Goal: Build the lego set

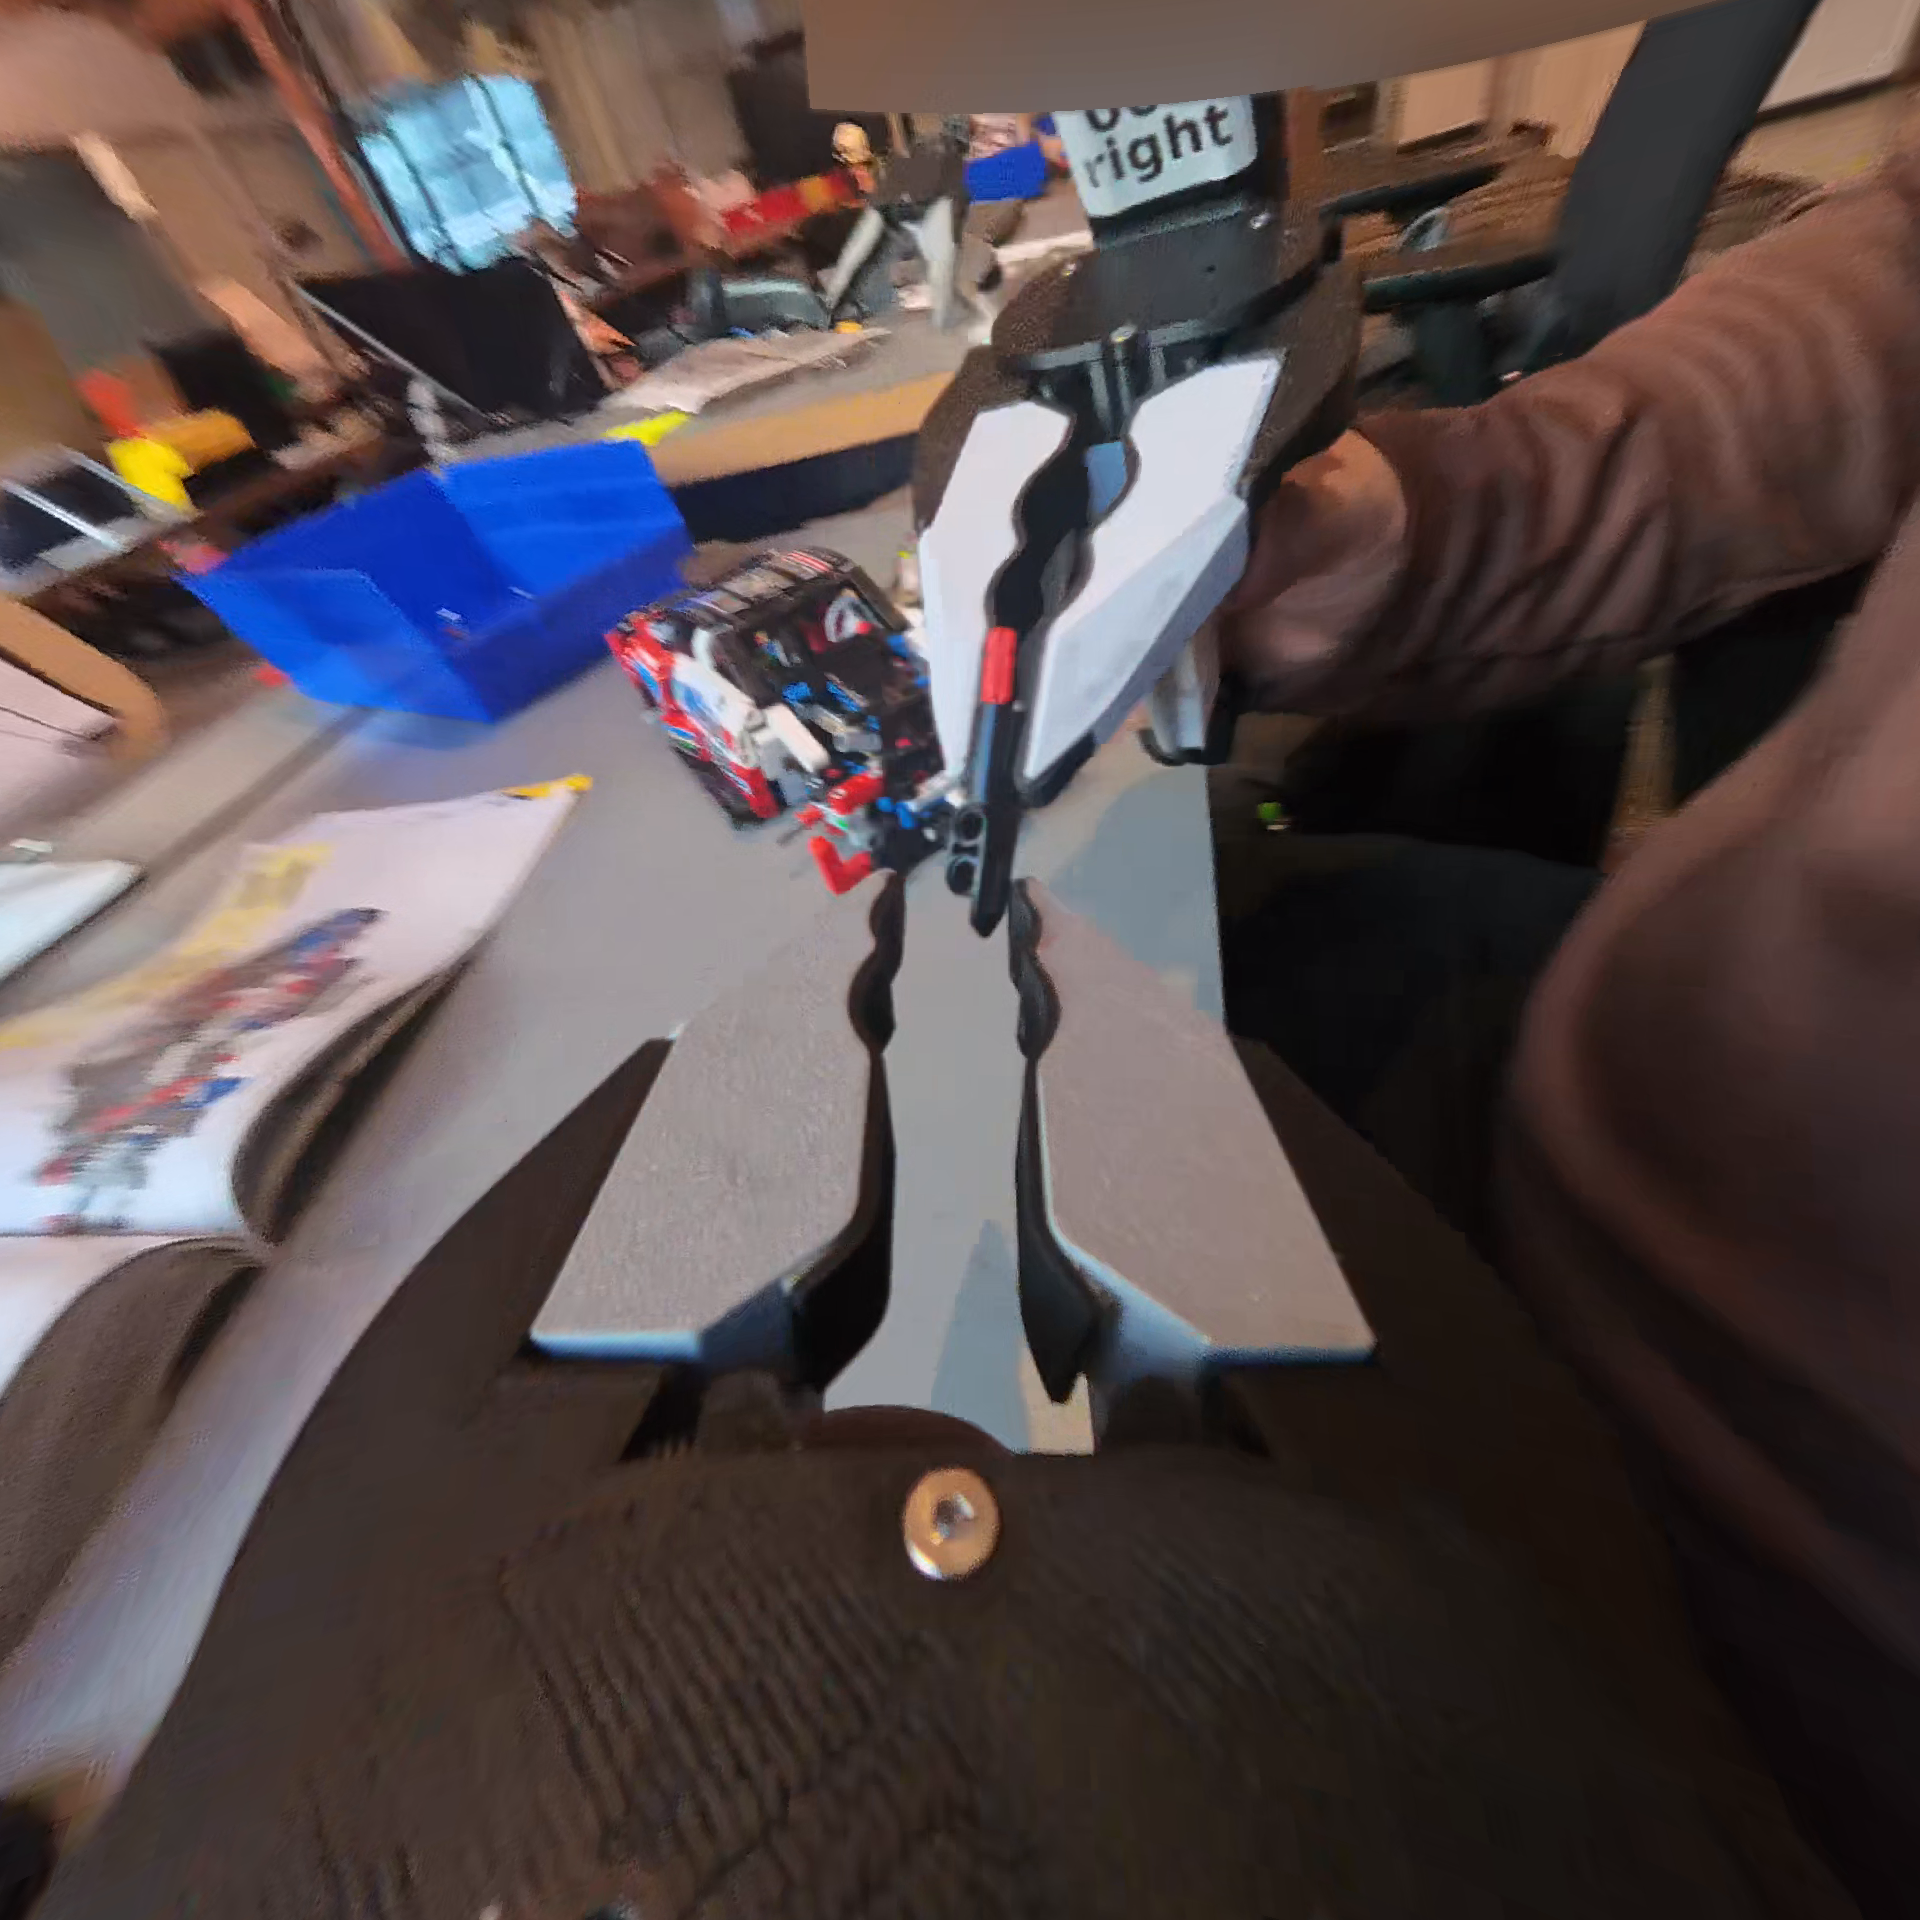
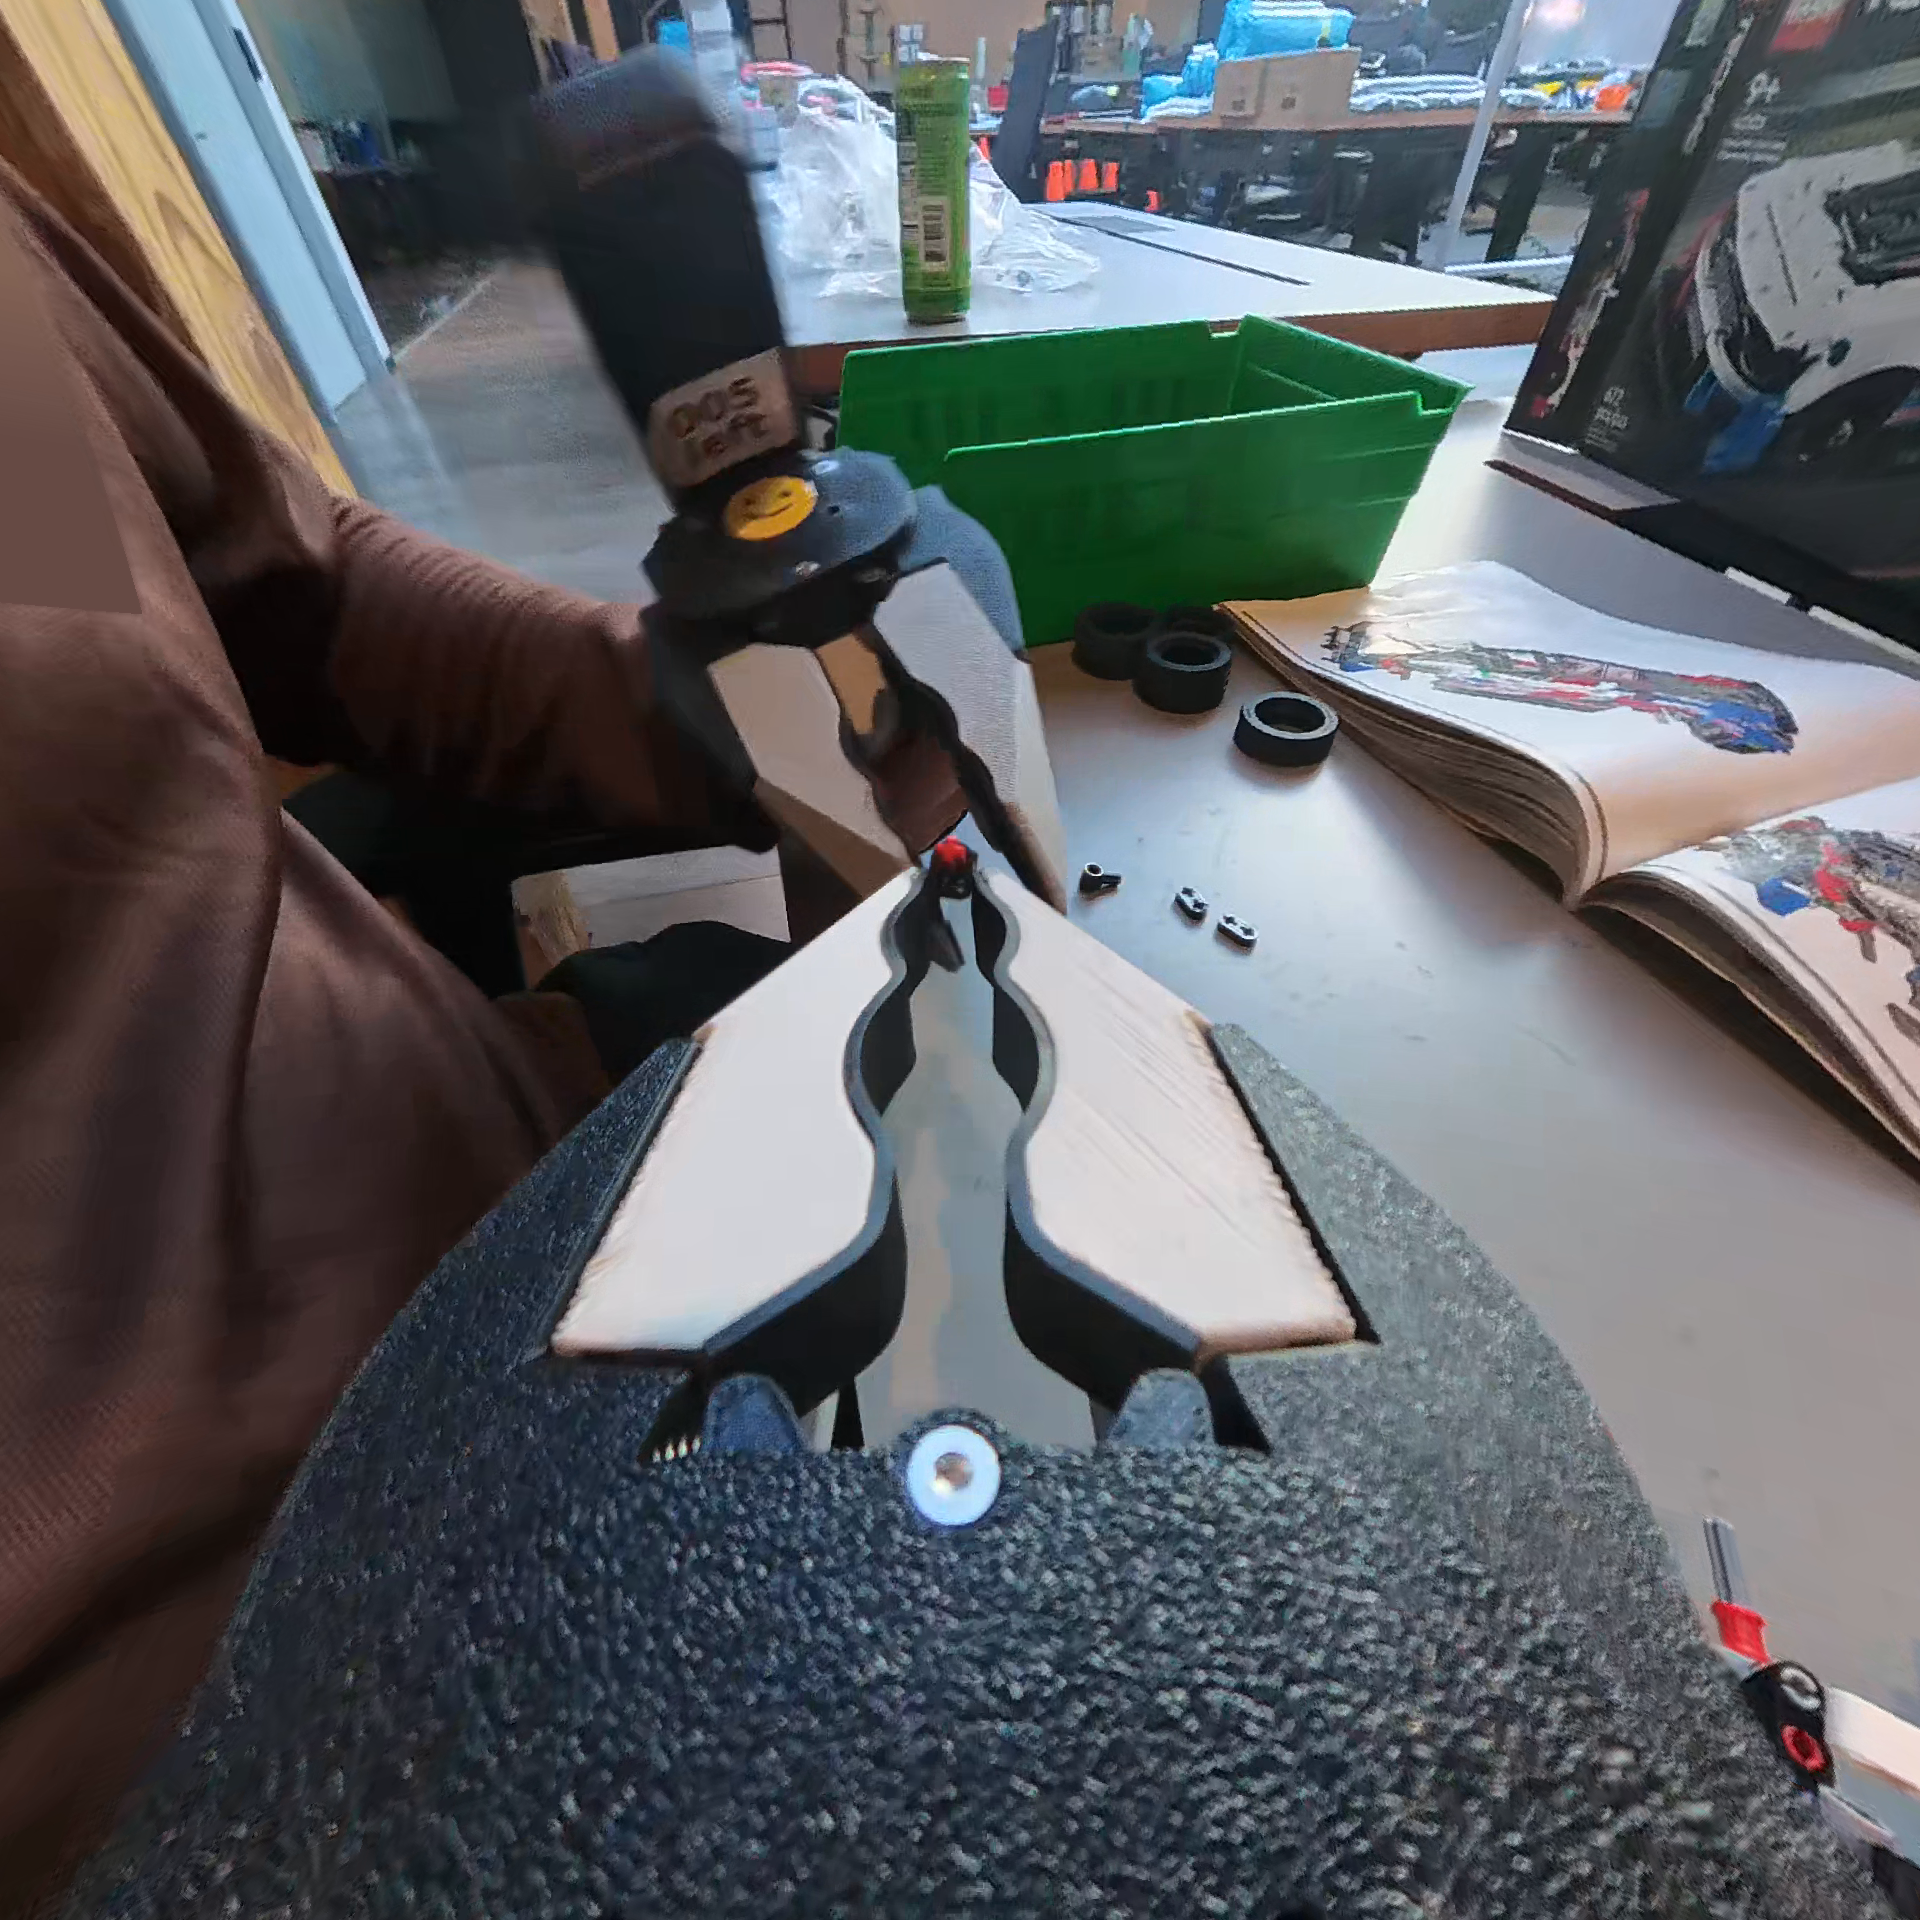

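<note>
My right gripper (image 2: 948,891) is shut on a thin black lego beam (image 1: 989,790) with a red pin (image 1: 1000,665) at its upper end; the pin also shows in the right wrist view (image 2: 945,858). In the left wrist view the right gripper (image 1: 992,764) comes down from above, held by a hand in a brown sleeve. My left gripper (image 1: 954,902) is open, its tips on either side of the beam's lower end, apart from it. It also shows in the right wrist view (image 2: 987,847). The partly built red, white and black lego car (image 1: 790,696) stands on the table behind.
A blue bin (image 1: 447,582) stands behind the car, and a green bin (image 2: 1143,468) at the table's back. An open instruction booklet (image 2: 1558,727) lies on the right. Black tyres (image 2: 1184,670) and small black pieces (image 2: 1195,902) lie on the grey table (image 2: 1403,1143). The lego box (image 2: 1766,260) stands far right. Only a small space, under 4 cm, lies between the two pairs of fingers.
</note>
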### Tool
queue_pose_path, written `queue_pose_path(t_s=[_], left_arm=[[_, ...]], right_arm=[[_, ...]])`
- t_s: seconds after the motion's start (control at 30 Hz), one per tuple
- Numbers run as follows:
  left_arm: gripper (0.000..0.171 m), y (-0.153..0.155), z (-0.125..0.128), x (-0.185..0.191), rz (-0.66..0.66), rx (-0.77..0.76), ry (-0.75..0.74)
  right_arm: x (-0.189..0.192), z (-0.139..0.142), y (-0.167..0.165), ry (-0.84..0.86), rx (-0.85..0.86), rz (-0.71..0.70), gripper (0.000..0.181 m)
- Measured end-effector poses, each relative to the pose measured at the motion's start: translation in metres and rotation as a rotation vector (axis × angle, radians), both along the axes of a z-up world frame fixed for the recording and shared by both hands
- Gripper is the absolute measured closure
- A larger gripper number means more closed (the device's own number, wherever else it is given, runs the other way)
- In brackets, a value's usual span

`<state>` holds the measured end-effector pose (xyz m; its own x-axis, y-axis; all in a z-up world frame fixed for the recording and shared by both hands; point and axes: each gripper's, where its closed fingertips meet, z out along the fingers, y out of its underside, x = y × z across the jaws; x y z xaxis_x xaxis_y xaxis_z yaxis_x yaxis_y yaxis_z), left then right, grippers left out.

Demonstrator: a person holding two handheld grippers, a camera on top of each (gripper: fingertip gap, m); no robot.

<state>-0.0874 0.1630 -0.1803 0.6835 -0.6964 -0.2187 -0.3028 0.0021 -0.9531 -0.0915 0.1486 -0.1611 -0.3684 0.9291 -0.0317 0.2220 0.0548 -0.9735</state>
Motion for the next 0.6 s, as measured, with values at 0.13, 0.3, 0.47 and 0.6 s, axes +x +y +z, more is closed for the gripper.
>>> queue_pose_path(t_s=[0.13, 0.3, 0.47, 0.6], left_arm=[[0.165, -0.016, -0.010, 0.011, -0.232, -0.253, -0.139], [0.171, -0.015, -0.002, 0.008, -0.293, -0.316, -0.295], [0.171, -0.014, 0.003, 0.003, -0.300, -0.323, -0.349], [0.160, -0.013, 0.007, 0.000, -0.297, -0.322, -0.390]], right_arm=[[0.005, -0.003, -0.003, 0.038, 0.080, 0.020, 0.174], [0.006, -0.007, -0.001, 0.048, 0.094, 0.026, 0.174], [0.002, -0.008, 0.000, 0.066, 0.051, 0.019, 0.174], [-0.001, -0.011, 0.002, 0.061, 0.047, 0.011, 0.174]])
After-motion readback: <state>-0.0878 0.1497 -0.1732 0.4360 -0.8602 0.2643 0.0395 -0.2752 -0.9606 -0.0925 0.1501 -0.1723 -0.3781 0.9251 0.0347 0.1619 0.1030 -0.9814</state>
